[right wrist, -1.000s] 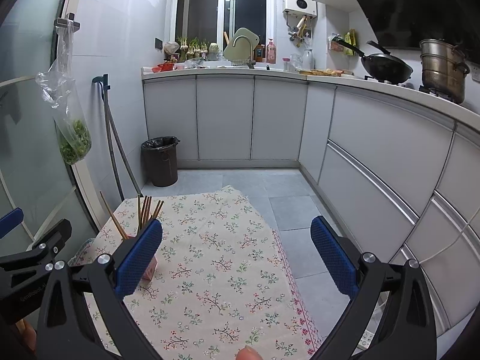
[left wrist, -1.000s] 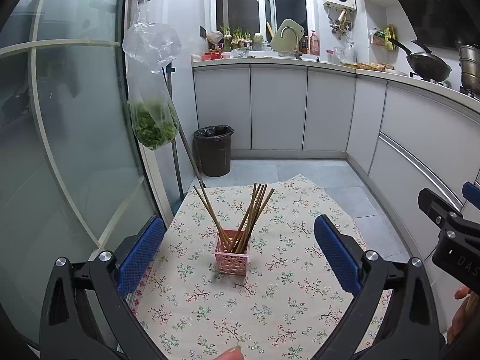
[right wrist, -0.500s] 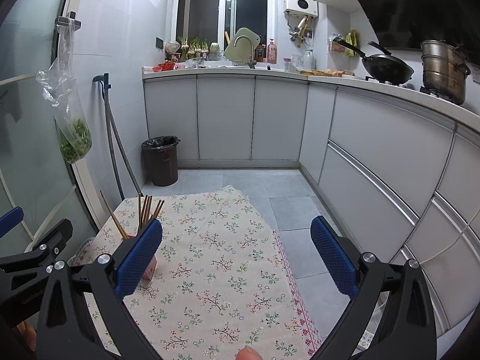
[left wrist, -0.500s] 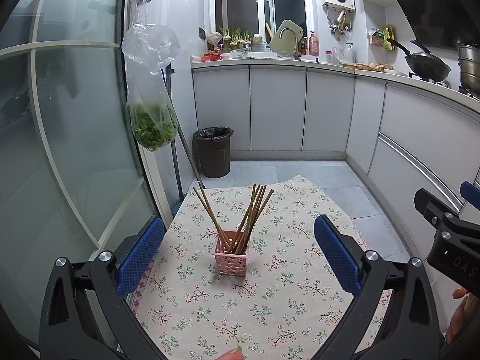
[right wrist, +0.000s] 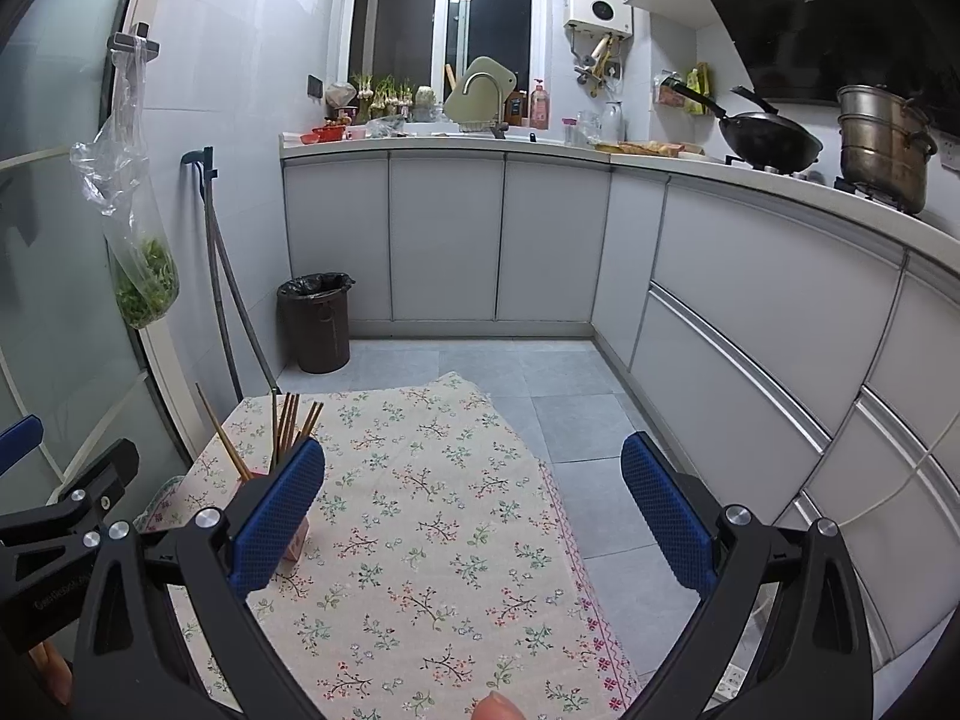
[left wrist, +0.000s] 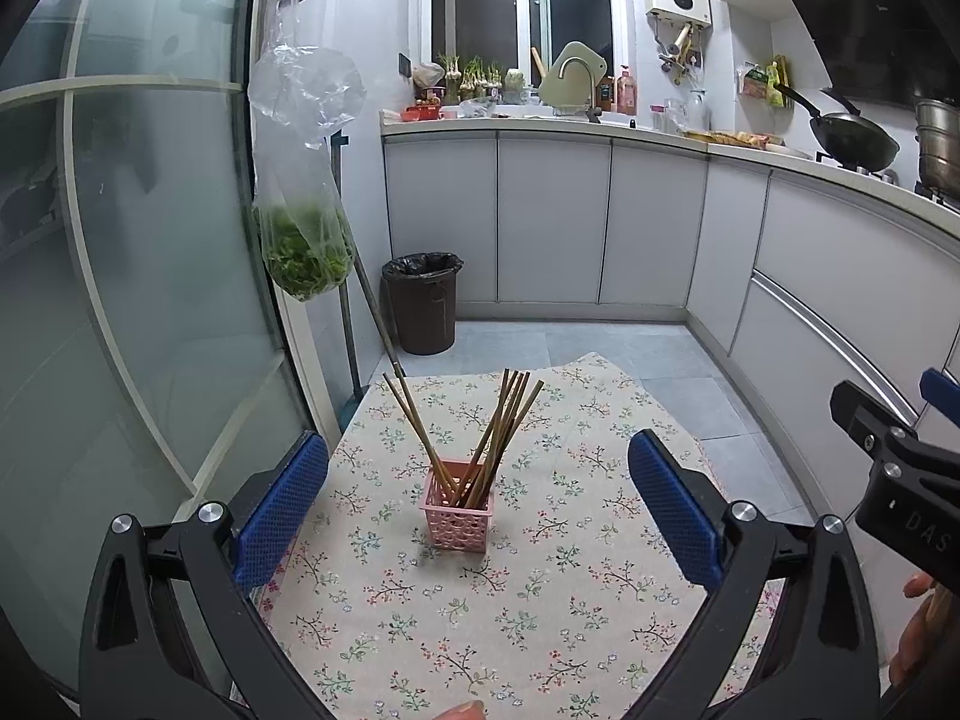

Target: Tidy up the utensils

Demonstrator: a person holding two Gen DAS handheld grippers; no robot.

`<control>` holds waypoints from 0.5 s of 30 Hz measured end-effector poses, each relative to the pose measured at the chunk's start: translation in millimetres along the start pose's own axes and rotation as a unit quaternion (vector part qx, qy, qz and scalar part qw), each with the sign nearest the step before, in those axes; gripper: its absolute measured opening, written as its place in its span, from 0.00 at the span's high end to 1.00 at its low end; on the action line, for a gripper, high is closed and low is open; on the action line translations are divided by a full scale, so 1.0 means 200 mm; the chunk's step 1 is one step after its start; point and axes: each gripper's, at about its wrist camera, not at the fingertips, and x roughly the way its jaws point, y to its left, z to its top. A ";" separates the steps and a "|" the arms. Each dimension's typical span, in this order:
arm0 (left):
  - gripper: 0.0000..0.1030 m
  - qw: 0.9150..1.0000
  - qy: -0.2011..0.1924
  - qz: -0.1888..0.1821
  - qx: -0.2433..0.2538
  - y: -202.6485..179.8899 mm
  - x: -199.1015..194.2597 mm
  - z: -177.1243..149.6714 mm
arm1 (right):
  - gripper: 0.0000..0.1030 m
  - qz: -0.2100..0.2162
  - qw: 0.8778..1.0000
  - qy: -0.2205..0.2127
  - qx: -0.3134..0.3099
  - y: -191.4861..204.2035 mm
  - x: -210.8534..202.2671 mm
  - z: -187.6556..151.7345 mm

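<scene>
The table [left wrist: 540,630] is covered by a cream cloth [right wrist: 432,540] printed with small floral sprigs and edged on its right side with a red patterned border. One item stands directly on the cloth: a small pink perforated basket [left wrist: 459,510], upright, positioned toward the left half of the table. The basket holds a bundle of brown chopsticks [left wrist: 498,432] standing on end; most lean right, two lean left. The table stands on a grey tiled floor [right wrist: 576,414].
</scene>
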 end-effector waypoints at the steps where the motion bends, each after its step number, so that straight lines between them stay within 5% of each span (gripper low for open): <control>1: 0.07 1.000 0.000 -0.003 -0.002 0.00 0.00 0.00 | 0.06 -0.001 1.000 0.002 0.001 0.00 -0.01 0.00; 10: 0.07 1.000 0.002 -0.024 -0.010 0.02 -0.01 0.02 | 0.06 -0.018 1.000 0.008 0.003 -0.01 -0.08 0.01; 15: 0.07 0.997 0.067 0.010 -0.026 0.04 0.27 -0.13 | 0.06 -0.019 0.996 0.092 -0.004 -0.02 0.27 -0.12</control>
